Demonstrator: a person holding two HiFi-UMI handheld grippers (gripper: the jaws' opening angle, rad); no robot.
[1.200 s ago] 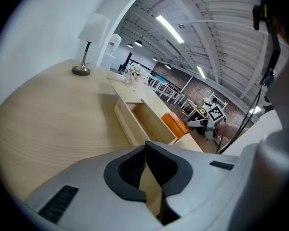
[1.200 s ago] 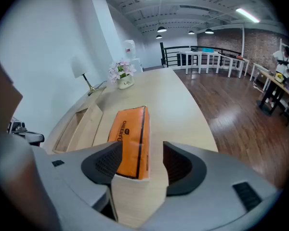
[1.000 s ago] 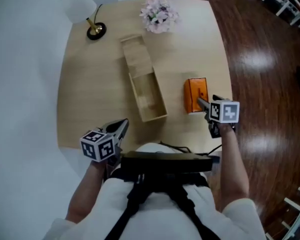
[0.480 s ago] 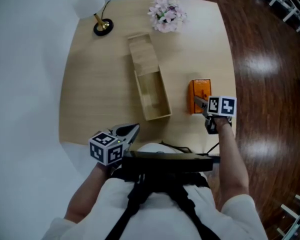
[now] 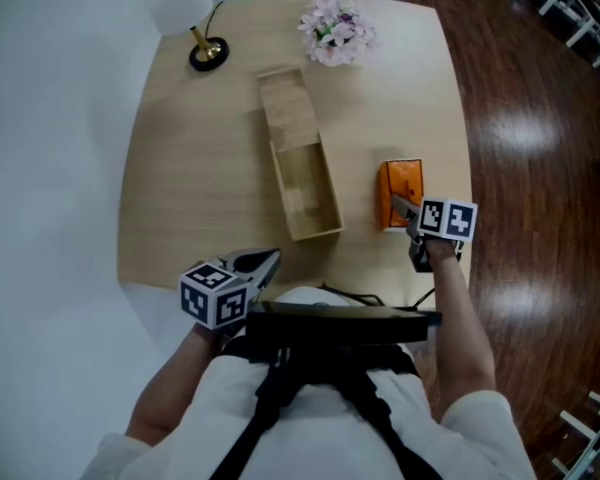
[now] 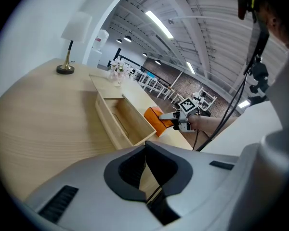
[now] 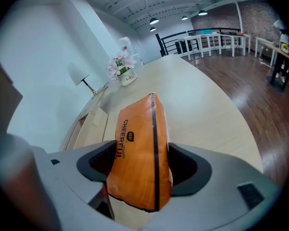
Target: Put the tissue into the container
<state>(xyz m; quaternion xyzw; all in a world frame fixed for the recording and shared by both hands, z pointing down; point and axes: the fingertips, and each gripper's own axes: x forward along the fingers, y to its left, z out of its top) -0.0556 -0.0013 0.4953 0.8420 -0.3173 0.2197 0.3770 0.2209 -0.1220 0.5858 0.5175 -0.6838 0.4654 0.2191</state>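
Note:
An orange tissue pack (image 5: 400,190) lies on the table to the right of the open wooden container (image 5: 316,232). My right gripper (image 5: 400,208) is at the pack's near end. In the right gripper view the tissue pack (image 7: 140,148) fills the gap between the jaws, which are closing and touch it on both sides. The pack still rests on the table. My left gripper (image 5: 264,261) hangs at the table's near edge, shut and holding nothing. From the left gripper view I see the container (image 6: 108,124) with the tissue pack (image 6: 155,119) behind it.
The container's sliding lid (image 5: 285,103) is pushed towards the far end. A gold-footed lamp (image 5: 206,53) stands at the far left and a pot of pale flowers (image 5: 335,28) at the far middle. The table edge (image 5: 458,148) and dark wood floor (image 5: 540,168) lie just right of the pack.
The head view has shifted a little. My right gripper stays at the near end of the pack, slightly lower in the view. My left gripper has moved a little to the right.

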